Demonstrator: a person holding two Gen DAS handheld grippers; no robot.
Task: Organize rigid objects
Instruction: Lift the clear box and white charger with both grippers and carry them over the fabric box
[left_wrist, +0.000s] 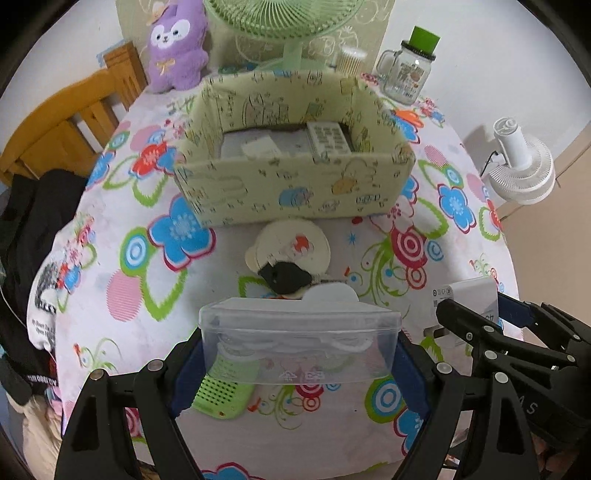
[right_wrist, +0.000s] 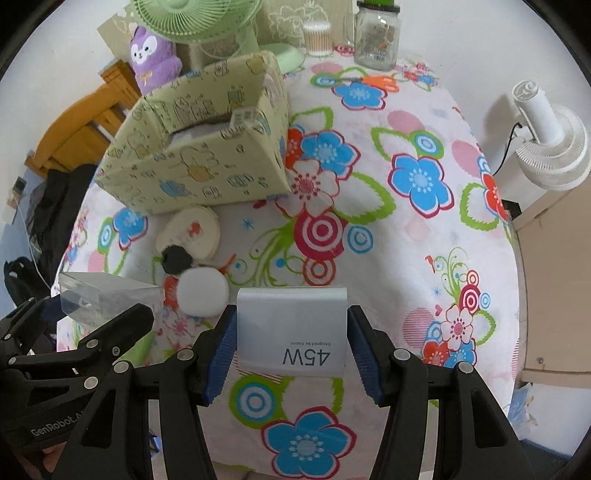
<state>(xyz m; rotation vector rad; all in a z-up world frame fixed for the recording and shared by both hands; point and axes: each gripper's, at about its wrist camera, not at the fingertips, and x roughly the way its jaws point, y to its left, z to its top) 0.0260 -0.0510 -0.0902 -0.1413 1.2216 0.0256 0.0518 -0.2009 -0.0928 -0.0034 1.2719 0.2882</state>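
**Above the near edge of the table: both tongs loaded, the box yet to be reached**

At the near edge of the flower-patterned tablecloth (left_wrist: 369, 435), going left to right, the left gripper (left_wrist: 299, 354) is pinching a clear plastic lidded case (left_wrist: 299, 343) across its short ends, blue pads against each side, the case held level and apparently lifted off the cloth. Below it lies a lime-green perforated gadget (left_wrist: 221, 391), not yet collected. Just beyond the case sit a white round puff (right_wrist: 202, 292), a small black lump (right_wrist: 176, 259) and a cream round compact with a red mark (right_wrist: 190, 234) — all loose on the cloth, between the grippers and the box.

Further right, the right gripper (right_wrist: 291, 343) is pinching a white 45W charger block (right_wrist: 291, 328) by its two flat sides, also seemingly raised.

Toward the far left of the table stands the pale-yellow cartoon-printed open cardboard box (left_wrist: 295, 192), with a few flat items already inside.

The step in hand looks like the carry: both pieces are gripped and the drop-off remains. Next, each hand would need to travel forward over the near wall of the box, clear its rim, and lower before the jaws spread — one at a time seems wiser, since the opening is narrow and the case is wide. The loose items near the box wall should be passed over, not brushed.
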